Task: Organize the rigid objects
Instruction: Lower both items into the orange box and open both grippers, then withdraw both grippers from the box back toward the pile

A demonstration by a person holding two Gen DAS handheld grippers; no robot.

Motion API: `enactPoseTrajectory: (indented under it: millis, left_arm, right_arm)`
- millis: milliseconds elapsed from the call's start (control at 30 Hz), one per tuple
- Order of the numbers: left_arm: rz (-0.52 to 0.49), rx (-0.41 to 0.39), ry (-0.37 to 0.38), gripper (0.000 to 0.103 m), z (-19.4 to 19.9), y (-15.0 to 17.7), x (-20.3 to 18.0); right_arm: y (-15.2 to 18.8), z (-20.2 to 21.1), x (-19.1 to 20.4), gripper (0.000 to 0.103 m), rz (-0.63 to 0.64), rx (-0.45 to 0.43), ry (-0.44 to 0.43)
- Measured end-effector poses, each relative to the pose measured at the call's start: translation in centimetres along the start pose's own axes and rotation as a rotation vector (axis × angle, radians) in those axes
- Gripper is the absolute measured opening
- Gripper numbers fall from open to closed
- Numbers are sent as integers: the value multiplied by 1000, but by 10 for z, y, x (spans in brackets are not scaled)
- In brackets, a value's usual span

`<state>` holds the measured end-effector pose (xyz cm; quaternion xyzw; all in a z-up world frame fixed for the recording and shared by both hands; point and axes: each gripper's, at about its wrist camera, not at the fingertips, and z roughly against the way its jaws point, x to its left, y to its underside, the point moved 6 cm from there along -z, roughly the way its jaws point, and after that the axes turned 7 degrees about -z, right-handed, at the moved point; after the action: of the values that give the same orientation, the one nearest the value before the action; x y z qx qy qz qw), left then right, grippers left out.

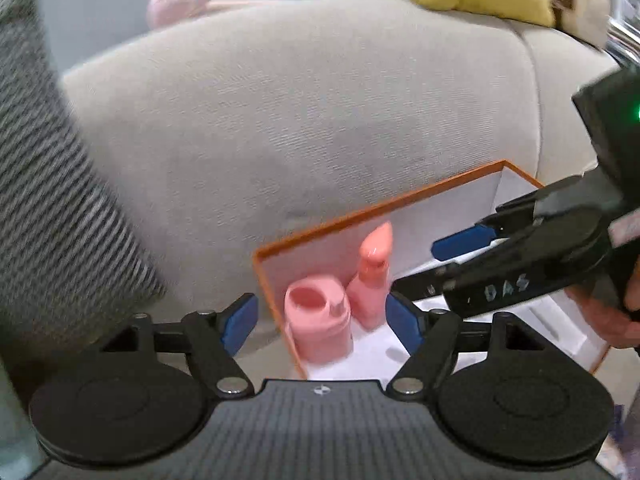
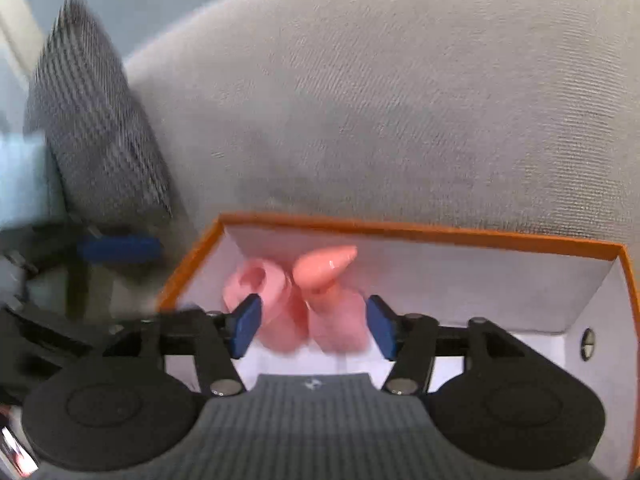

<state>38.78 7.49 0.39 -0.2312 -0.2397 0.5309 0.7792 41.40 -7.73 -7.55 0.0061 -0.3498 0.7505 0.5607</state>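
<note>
Inside the orange-rimmed box on the sofa, a pink jar and a pink bottle are already stood together in one corner, while both the left gripper and right gripper are spread, nothing pinched, so little seems left.

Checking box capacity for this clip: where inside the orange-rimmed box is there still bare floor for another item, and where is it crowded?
Crowded: the box's left corner, where the pink jar and pink bottle stand together. Free: the white floor right of the bottle, out to the right wall.
</note>
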Motion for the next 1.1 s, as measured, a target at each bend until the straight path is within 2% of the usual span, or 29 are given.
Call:
enactPoseTrajectory:
  millis: [33, 133, 300, 433, 567, 700, 833, 900, 1000, 1100]
  left_arm:
    - [46, 24, 9, 75, 1, 2, 5]
    - [154, 47, 56, 72, -4, 15, 17]
    - [243, 63, 122, 60, -7, 24, 26]
    - [256, 56, 150, 54, -16, 34, 21]
    - [278, 42, 167, 48, -22, 39, 23]
    - [323, 32, 185, 38, -17, 40, 29]
    - [338, 33, 192, 38, -11, 42, 31]
    - [327, 34, 188, 38, -12, 44, 29]
    - [323, 34, 184, 38, -15, 43, 31]
    - [331, 32, 176, 38, -14, 42, 31]
  right_arm:
    - [2, -6, 2, 66, 31, 36, 19]
    - [7, -24, 9, 72, 124, 113, 61]
    - [9, -51, 25, 73, 229, 160, 94]
    - [7, -68, 31, 72, 218, 175, 99]
    - [4, -72, 33, 56, 197, 158, 149]
    - [0, -71, 28, 49, 92, 169, 151]
    - [-3, -75, 20, 46, -23, 166, 157]
    - [-7, -77, 16, 38, -52, 153, 178]
    - [-12, -78, 9, 37, -96, 157, 183]
    - [-11, -77, 9, 39, -72, 165, 170]
